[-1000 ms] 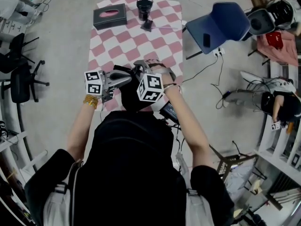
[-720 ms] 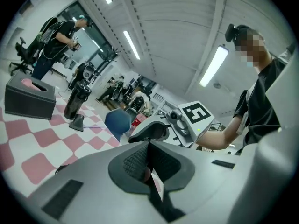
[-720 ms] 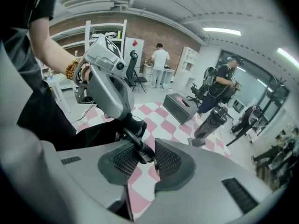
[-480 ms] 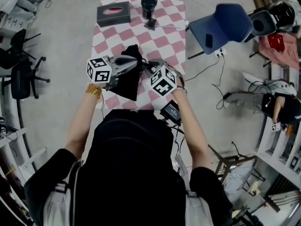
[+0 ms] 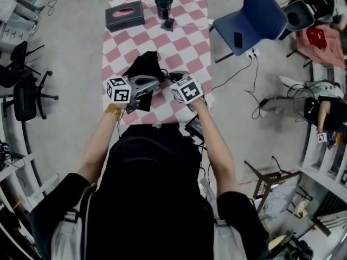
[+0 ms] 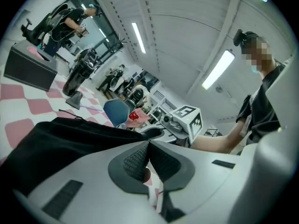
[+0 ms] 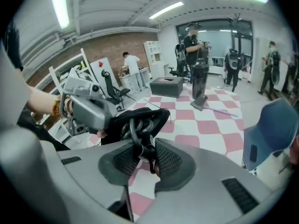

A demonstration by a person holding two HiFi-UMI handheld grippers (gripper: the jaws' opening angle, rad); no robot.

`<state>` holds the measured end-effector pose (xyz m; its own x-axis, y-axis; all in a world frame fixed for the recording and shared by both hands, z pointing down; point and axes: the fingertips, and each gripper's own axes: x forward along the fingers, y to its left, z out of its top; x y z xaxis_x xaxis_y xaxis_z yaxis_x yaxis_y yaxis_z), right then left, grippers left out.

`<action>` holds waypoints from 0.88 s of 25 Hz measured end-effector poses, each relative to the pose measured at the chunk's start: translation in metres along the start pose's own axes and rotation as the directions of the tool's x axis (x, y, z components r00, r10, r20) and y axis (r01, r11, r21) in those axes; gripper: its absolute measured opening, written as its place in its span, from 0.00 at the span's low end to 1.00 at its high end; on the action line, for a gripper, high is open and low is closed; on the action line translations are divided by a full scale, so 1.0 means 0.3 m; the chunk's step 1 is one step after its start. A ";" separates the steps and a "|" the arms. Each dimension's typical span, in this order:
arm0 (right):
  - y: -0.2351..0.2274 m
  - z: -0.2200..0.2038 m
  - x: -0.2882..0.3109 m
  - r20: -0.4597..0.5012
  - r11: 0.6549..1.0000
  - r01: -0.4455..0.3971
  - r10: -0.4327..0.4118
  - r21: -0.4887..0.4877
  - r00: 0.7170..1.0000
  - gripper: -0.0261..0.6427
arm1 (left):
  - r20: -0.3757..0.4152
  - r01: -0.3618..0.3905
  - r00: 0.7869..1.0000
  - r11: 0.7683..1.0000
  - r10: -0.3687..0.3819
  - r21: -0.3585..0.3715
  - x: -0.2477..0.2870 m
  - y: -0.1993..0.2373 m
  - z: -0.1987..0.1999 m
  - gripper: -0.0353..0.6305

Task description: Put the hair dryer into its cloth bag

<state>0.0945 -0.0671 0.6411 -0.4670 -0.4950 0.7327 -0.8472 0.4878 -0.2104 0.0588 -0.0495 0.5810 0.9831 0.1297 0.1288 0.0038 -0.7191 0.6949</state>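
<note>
Tissue box, blue chair

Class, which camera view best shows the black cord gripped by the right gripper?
The right gripper view: the cord loops out of the cloth bag and sits clamped in the right gripper. In the head view it is too small to make out. The left gripper view shows the cloth bag, not the cord.

Black cloth bag; pink-white checked tablecloth; box seemingly grey.
</note>
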 end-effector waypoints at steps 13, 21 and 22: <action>-0.124 0.110 0.041 0.073 0.995 -0.094 0.095 -0.019 0.993 0.17 | 0.074 -0.305 0.952 0.931 0.296 0.200 -0.088 0.083 0.126 0.09; -0.154 -0.052 0.116 0.112 0.974 -0.069 0.046 0.215 0.993 0.17 | -0.060 -0.421 0.898 0.892 0.436 0.166 -0.320 0.232 -0.104 0.10; -0.160 -0.062 0.135 0.118 0.969 -0.053 0.025 0.240 0.993 0.17 | -0.087 -0.429 0.890 0.887 0.448 0.172 -0.328 0.253 -0.134 0.10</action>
<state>0.1210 -0.0973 0.6927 -0.5146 -0.5639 0.6459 -0.8573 0.3266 -0.3979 -0.0450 -0.0895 0.6496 0.8608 -0.1470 0.4872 -0.3871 -0.8106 0.4394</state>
